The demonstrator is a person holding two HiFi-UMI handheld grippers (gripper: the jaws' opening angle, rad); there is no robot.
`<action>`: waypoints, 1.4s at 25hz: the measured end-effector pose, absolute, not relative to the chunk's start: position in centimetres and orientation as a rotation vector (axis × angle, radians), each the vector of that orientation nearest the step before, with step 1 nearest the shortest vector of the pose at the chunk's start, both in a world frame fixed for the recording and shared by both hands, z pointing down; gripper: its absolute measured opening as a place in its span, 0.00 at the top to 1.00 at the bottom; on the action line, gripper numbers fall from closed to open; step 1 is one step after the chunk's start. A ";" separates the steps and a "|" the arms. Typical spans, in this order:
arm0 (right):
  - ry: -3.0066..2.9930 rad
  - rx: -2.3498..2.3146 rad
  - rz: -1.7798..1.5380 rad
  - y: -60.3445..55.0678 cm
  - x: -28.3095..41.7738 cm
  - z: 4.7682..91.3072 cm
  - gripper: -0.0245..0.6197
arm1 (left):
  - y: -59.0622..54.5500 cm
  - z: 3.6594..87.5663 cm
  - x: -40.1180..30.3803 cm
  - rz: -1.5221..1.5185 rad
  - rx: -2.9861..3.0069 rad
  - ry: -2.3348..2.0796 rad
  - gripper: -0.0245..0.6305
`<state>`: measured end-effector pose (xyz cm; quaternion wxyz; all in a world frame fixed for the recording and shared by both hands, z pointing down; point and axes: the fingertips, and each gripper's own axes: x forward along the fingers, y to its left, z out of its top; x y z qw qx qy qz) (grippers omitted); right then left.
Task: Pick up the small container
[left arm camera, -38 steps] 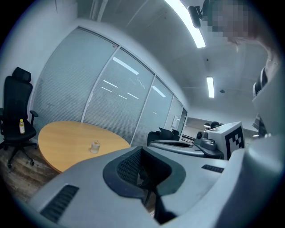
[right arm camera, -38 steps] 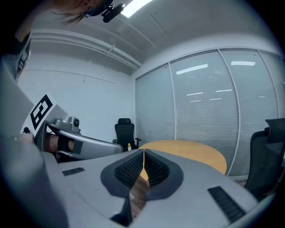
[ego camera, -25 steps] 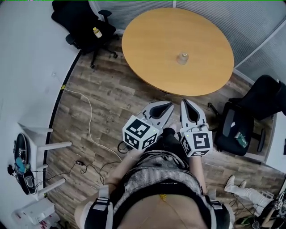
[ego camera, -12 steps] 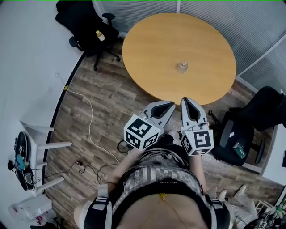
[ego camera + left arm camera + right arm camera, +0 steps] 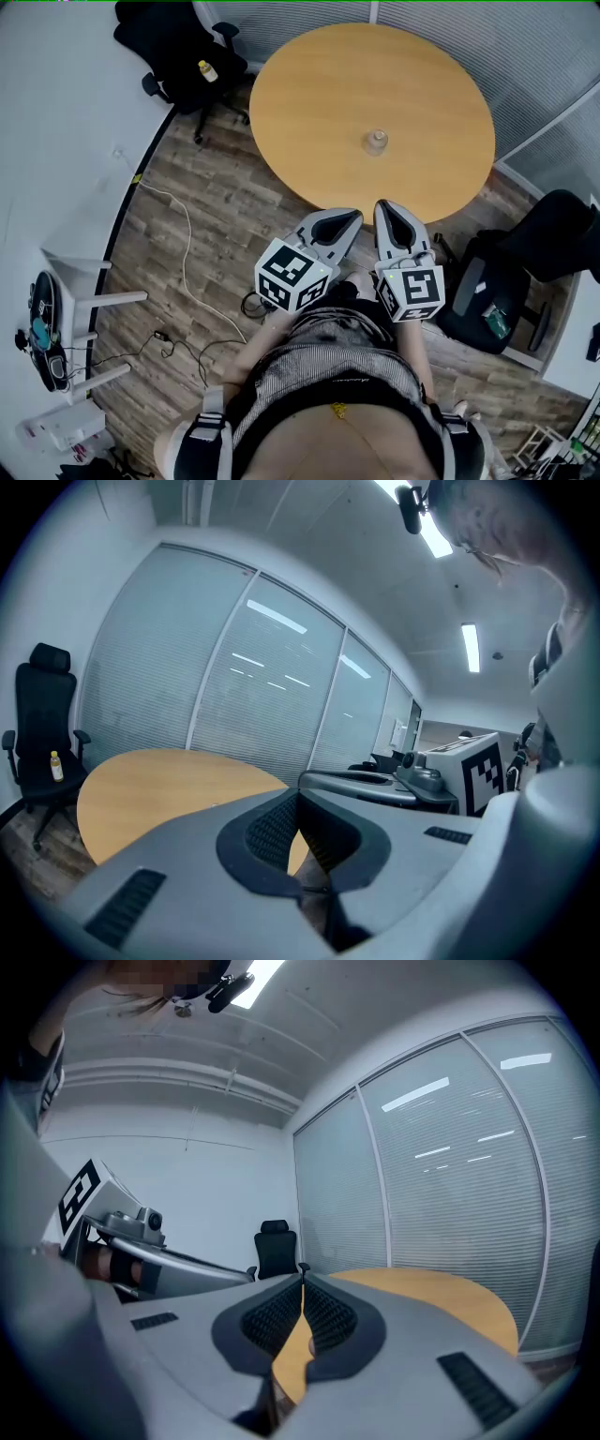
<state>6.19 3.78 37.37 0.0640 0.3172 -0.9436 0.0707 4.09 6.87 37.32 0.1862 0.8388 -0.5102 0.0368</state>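
That small container (image 5: 376,142) on the bench (image 5: 309,94) looks light, maybe slick plastic, so I'd pinch its sides. Right now the left hand-held gripper (image 5: 354,217) and right hand-held gripper (image 5: 382,205) are both closed, empty.

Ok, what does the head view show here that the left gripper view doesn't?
Head view only: the small container standing on the round table, the white cable on the wooden floor, and the person's torso. Left gripper view only: a straight look along the left gripper, jaws shut on nothing, and the ceiling lights. Both: the table, the black chair carrying a yellow bottle, and the right gripper.
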 end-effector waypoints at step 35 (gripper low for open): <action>-2.794 1.012 0.245 -0.6 8.6 39.0 0.93 | 1.1 38.4 5.9 0.112 2.404 -1.350 0.96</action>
